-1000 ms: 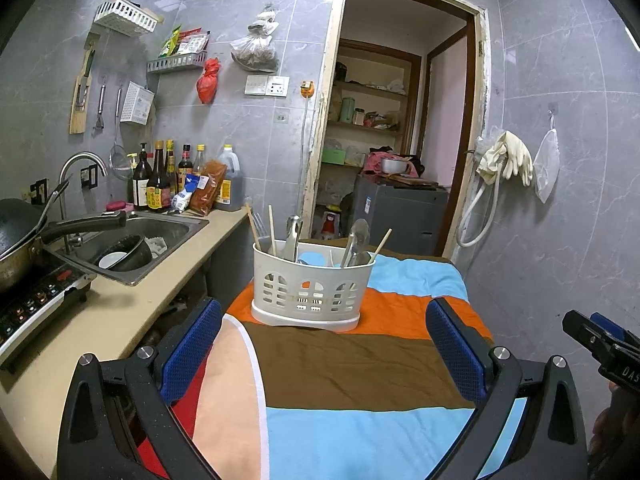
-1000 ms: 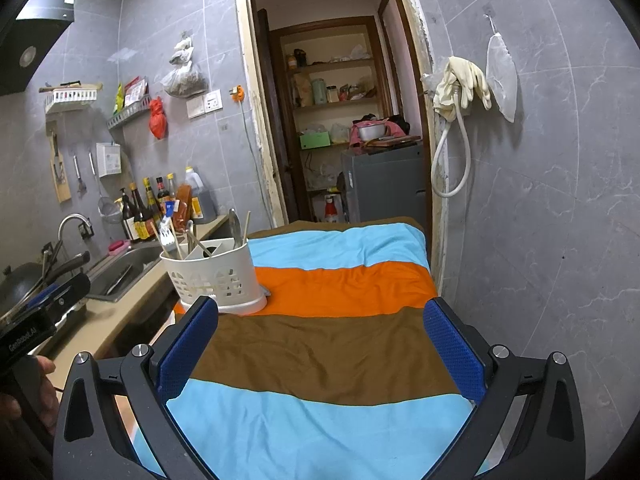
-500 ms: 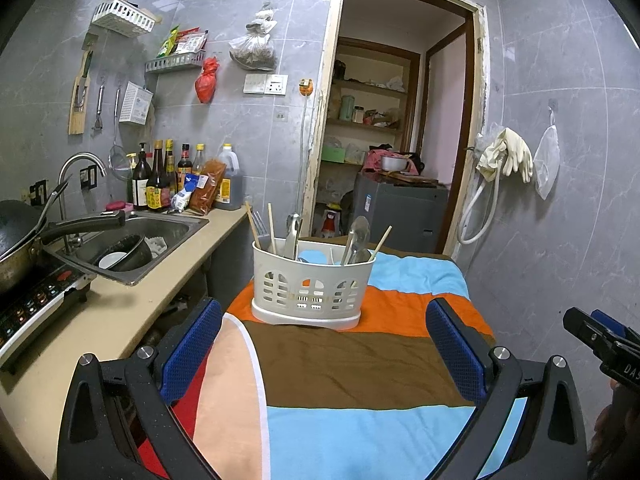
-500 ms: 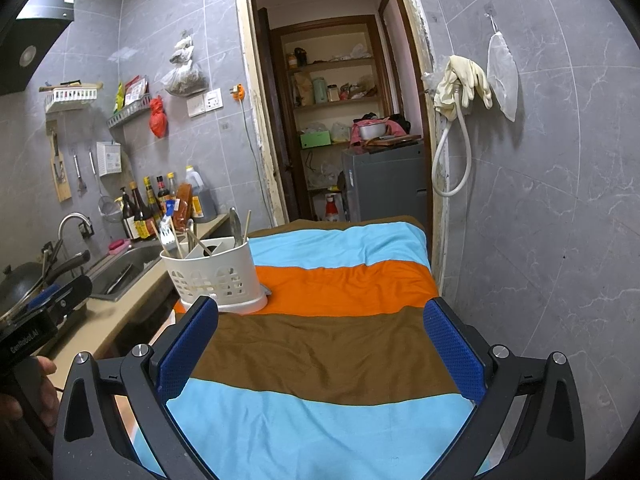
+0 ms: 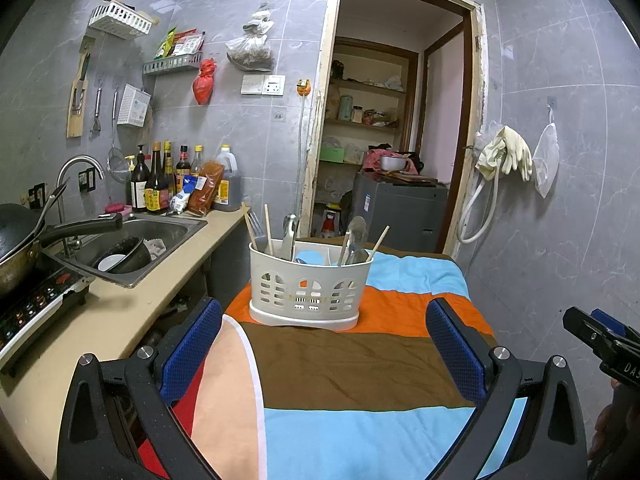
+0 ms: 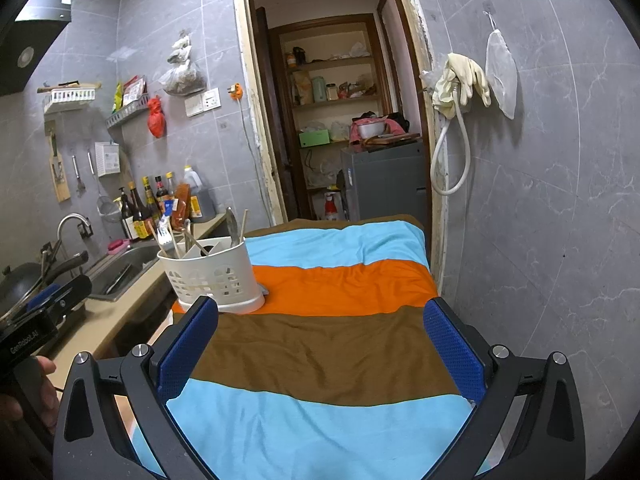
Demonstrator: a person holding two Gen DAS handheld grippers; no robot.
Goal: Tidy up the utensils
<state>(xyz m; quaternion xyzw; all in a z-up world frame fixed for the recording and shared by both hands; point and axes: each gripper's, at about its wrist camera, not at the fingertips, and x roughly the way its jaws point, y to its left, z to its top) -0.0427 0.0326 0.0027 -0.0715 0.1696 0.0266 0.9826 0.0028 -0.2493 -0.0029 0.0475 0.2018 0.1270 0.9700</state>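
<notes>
Both grippers' jaws gape empty; caddy (image 5: 306, 286) walls hide the utensils' (image 5: 289, 236) lower ends.

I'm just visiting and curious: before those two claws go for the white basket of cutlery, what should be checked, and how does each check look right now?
1. left gripper open, holding nothing: ok.
2. right gripper open, holding nothing: ok.
3. utensil caddy upright on the striped cloth: ok.
4. Utensils standing inside, such as the fork and chopsticks: ok.
5. Sorted by compartment: cannot tell.
6. Cloth between grippers and caddy free of obstacles: ok.
</notes>
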